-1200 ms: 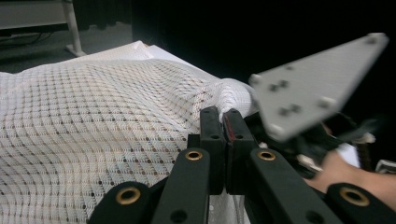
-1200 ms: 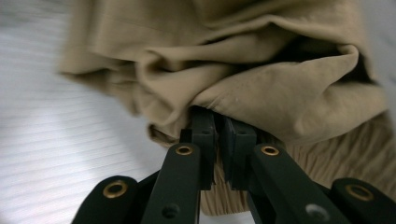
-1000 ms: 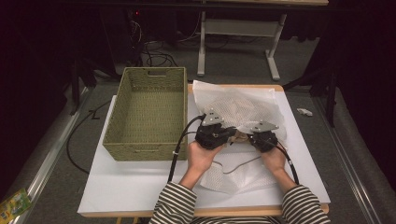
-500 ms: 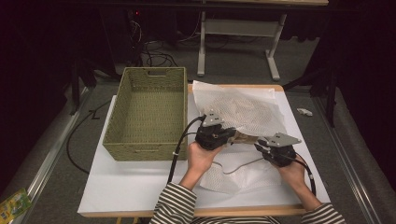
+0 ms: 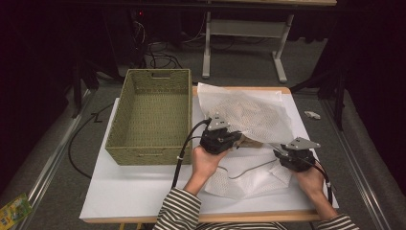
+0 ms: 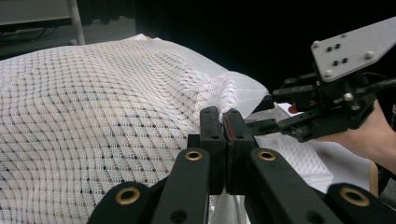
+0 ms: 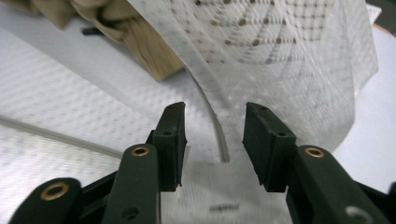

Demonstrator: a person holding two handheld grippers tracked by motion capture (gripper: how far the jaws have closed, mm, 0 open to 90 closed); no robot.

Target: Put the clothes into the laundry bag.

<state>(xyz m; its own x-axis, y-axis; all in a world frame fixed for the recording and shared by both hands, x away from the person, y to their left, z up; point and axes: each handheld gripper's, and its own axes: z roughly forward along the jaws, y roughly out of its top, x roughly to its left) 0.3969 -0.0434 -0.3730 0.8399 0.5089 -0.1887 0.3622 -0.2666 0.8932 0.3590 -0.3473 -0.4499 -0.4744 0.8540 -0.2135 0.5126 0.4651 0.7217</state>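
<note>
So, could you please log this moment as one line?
left gripper: shut on mesh bag | right gripper: open, at bag's edge | wicker basket: left of bag

Basket (image 5: pixel 153 120) hard against mesh bag's (image 5: pixel 249 112) left

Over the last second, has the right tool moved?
Yes. The right tool has drawn right and toward the person, away from the wicker basket.

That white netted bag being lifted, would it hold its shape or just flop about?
Probably floppy: the white mesh bag drapes and curves where the left hand-held gripper pinches it. Likely light, since one pinched edge lifts it. The tan cloth inside may slide around.
</note>
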